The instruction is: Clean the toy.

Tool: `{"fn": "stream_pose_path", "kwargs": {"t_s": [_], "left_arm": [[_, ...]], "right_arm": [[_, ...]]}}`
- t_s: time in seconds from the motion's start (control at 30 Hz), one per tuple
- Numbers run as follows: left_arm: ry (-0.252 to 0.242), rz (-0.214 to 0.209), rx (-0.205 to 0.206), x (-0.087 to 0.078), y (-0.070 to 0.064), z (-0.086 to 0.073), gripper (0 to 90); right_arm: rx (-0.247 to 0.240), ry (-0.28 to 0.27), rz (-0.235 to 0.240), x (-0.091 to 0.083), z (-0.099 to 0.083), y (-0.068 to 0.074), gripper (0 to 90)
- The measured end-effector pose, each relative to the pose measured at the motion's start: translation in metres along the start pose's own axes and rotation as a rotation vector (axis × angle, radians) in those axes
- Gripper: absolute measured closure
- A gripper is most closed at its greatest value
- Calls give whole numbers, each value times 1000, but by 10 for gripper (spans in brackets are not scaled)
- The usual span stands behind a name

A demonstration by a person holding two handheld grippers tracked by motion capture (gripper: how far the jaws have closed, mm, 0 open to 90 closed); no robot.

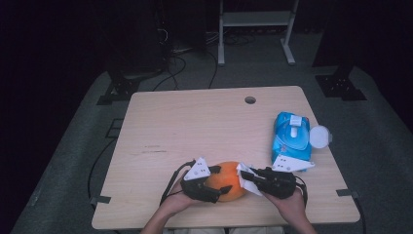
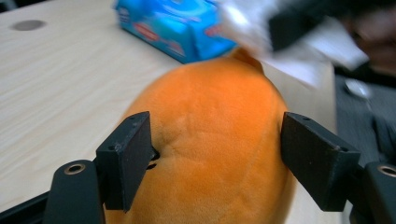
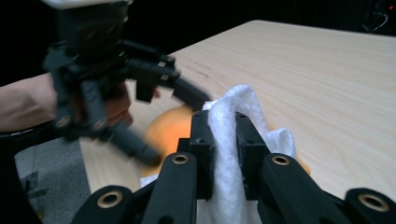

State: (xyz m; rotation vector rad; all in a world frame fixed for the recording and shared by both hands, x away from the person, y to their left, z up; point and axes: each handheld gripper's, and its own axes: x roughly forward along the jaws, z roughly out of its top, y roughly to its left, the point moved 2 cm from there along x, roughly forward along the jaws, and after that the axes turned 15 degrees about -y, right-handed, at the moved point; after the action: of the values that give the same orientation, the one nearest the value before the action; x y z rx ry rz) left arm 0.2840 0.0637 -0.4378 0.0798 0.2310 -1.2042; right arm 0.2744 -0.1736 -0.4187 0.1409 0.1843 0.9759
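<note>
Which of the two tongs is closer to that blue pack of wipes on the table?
Right. The right tongs, pinching a white wipe, sit just below the blue pack. The left tongs grip the orange ball, farther away.

A light wooden table [image 1: 195, 126] was seen standing on grey floor [image 1: 380, 146]. A round hole [image 1: 250, 100] was cut near its far edge. On its right part a blue wipes packet [image 1: 291, 139] was laid flat, with a white flap on its top. Just beside it, at the table's right edge, a round white lid [image 1: 320, 137] was placed. Black cables [image 1: 180, 63] were trailed over the floor beyond the table, near a white frame [image 1: 255, 19].
</note>
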Motion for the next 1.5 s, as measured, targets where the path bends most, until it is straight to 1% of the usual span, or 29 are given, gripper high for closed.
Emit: {"fn": "stream_pose_path", "kwargs": {"t_s": [0.03,0.07,0.1,0.13,0.2,0.27,0.3,0.33,0.37,0.4,0.53,0.6,0.63,0.7,0.73,0.77,0.83,0.87,0.9,0.97,1.0,1.07,1.13,1.23,1.3,1.33,1.4,1.47,1.5], "left_arm": [[0,-22,10,-1,-3,2,259],[-12,-27,11,-2,-4,5,258],[-32,-26,0,-3,-4,8,255],[-47,-21,-15,-4,-3,11,241],[-58,17,-23,-4,1,13,222],[-35,52,-36,-3,6,9,220],[-4,52,-53,-1,8,4,222],[18,35,-75,1,8,-1,231],[19,30,-73,2,7,-3,238],[24,25,-72,3,6,-4,254],[61,-31,-32,6,-3,-3,275],[78,-70,-14,6,-7,-4,276],[81,-79,-2,6,-9,-4,275],[73,-79,9,5,-9,-2,271],[58,-74,15,4,-8,0,253],[34,-62,20,3,-7,3,221],[-4,0,-2,3,-2,7,159],[0,12,-16,4,0,6,144],[23,6,-28,6,2,3,135],[64,-29,-43,9,0,-3,139],[75,-39,-42,9,-2,-6,148],[92,-48,-34,9,-4,-5,178],[99,-58,-24,8,-5,-4,199],[99,-75,-19,9,-6,-4,199],[88,-71,-29,10,-6,-1,180],[78,-62,-20,10,-6,2,155],[54,-60,-37,11,-5,5,133],[61,-53,-30,15,-5,5,133],[77,-51,-23,17,-5,3,135]], "right_arm": [[7,10,-7,1,-2,-3,792],[24,29,-11,3,-8,-7,789],[44,37,-8,3,-12,-8,789],[59,39,0,3,-17,-9,788],[66,51,20,2,-21,-6,789],[46,67,50,0,-22,2,789],[47,69,73,0,-22,5,789],[49,65,88,0,-21,8,788],[43,63,90,0,-20,9,789],[36,63,88,1,-20,8,790],[39,23,53,6,-18,-1,790],[40,20,10,7,-18,-9,789],[47,23,-8,6,-19,-13,787],[71,28,-21,4,-23,-19,783],[73,33,-18,4,-24,-18,785],[55,42,-16,4,-24,-15,787],[32,54,0,3,-24,-9,788],[36,51,14,3,-24,-6,788],[38,48,27,3,-24,-3,788],[32,51,56,3,-21,3,788],[24,53,67,4,-21,3,788],[13,60,59,4,-22,2,789],[25,49,32,3,-24,-4,787],[5,72,-36,0,-25,-16,785],[31,71,-36,-2,-27,-20,785],[23,75,-37,-2,-27,-18,785],[2,80,-33,0,-26,-15,785],[8,79,-34,-1,-25,-17,785],[15,76,-35,-1,-25,-17,785]]}}
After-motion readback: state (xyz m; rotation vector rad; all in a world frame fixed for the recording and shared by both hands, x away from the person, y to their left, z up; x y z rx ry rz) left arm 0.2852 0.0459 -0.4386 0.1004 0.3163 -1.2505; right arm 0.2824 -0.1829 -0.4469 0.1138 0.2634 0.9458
